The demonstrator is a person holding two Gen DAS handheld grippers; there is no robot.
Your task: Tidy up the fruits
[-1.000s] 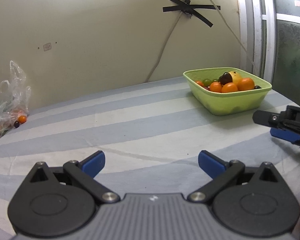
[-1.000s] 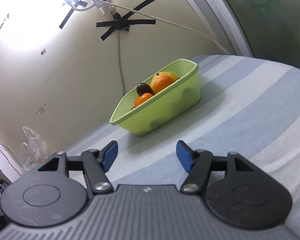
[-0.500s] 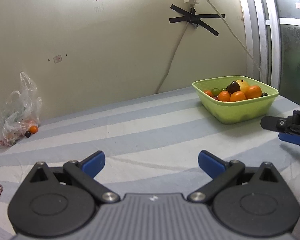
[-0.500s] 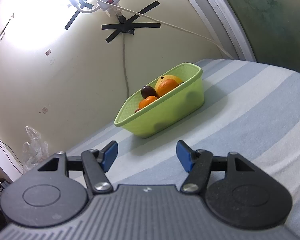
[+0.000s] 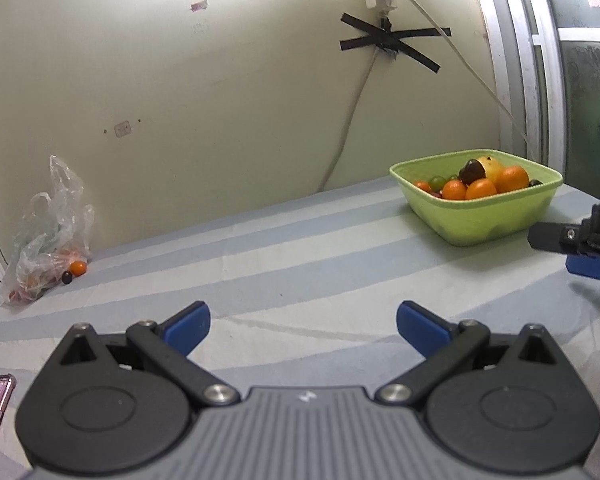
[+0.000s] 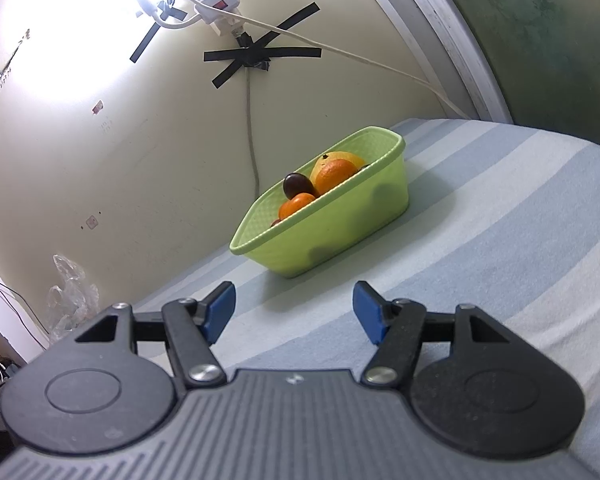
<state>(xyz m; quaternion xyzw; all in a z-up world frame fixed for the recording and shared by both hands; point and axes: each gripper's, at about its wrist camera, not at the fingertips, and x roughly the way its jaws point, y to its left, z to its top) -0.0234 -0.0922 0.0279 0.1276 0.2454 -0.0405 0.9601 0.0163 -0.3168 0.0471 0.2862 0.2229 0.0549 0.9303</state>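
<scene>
1. Right now both tools hover low over the striped cloth, neither one carrying anything.
2. Left gripper: blue pads spread wide, only bare cloth between them.
3. Right gripper: pads likewise wide apart, nothing in the gap. It also shows at the right edge of the left wrist view, just short of the basket.
4. Green basket sits near the wall, heaped with oranges, a dark plum and a yellow fruit behind them.
5. From the right fingers the basket lies straight ahead and a little up-frame, its long side running diagonally away to the right; its near wall faces the pads.
6. From the left fingers the same basket lies well off to the right and farther away.
7. Stray fruit: a small orange and a dark one beside it, at the mouth of a plastic bag, far left by the wall.
8. Judgement: the right hand is nearer the basket, the left hand nearer the bag; reaching the loose pieces looks like the left's job.
</scene>
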